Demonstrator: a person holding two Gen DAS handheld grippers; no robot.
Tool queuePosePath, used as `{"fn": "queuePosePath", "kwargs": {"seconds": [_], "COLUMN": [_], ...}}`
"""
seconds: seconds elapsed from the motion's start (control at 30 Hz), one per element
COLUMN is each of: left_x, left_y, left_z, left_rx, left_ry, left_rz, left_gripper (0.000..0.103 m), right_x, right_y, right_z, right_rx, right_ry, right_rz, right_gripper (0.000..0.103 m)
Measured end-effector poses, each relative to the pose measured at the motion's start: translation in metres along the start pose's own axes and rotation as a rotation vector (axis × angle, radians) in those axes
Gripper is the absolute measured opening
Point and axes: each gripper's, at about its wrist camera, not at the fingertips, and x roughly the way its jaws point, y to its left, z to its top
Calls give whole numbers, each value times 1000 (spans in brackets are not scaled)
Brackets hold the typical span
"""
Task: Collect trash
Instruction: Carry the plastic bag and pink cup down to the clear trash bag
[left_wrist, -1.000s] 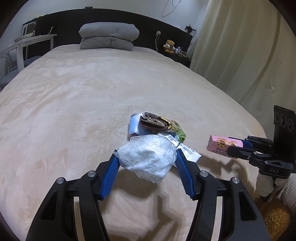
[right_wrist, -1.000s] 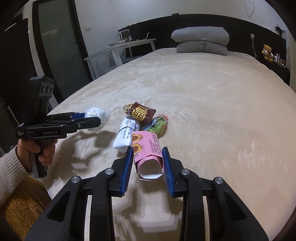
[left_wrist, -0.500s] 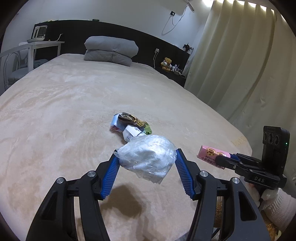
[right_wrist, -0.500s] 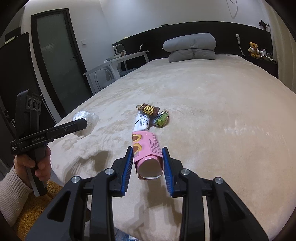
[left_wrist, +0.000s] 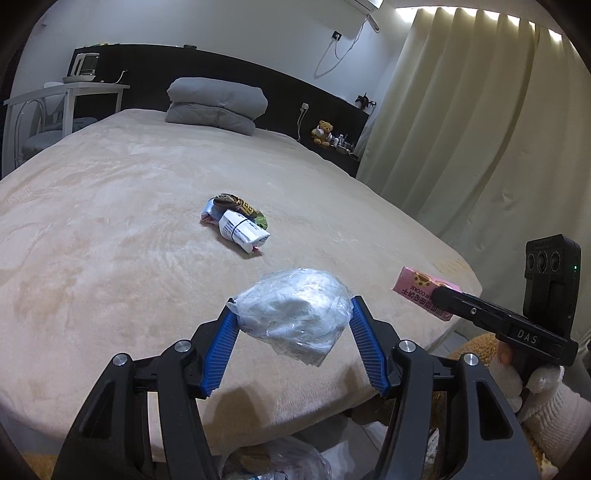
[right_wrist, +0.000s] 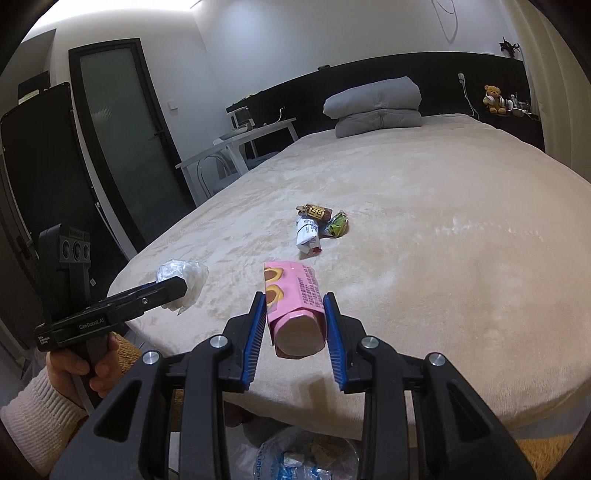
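At the bottom edge of both wrist views, just under the jaws, a clear trash bag (right_wrist: 295, 461) with scraps in it sits on the floor below the bed's (right_wrist: 461, 258) edge; judging by this, the coming move is a lowering. The left gripper (left_wrist: 293, 343) pinches a crumpled clear plastic wad (left_wrist: 295, 314), loose and shiny. The right gripper (right_wrist: 295, 332) pinches a pink cookie box (right_wrist: 291, 295), long axis running away from the camera, open end toward it. Both are near the bag. Farther up, at frame centre, a white wrapper (left_wrist: 242, 230), brown wrapper (right_wrist: 314, 212) and green wrapper (right_wrist: 338, 225) lie bunched on the bed.
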Motion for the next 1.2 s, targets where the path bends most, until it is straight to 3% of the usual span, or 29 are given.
{"fn": "queuePosePath", "kwargs": {"seconds": [0.6, 0.9, 1.2], "left_x": [-53, -45, -29], "left_y": [-39, -47, -42], "left_z": [-65, -92, -112], "left_rx": [-41, -61, -142], "left_ry": [-5, 91, 201], "left_rz": [-44, -19, -19], "left_gripper": [59, 59, 59], "right_x": [-55, -44, -18], "right_y": [30, 34, 26], "right_z": [-59, -72, -86], "right_rx": [3, 24, 89], "right_ry": [25, 108, 245], "right_rz": [52, 86, 95], "right_gripper": [33, 33, 33]}}
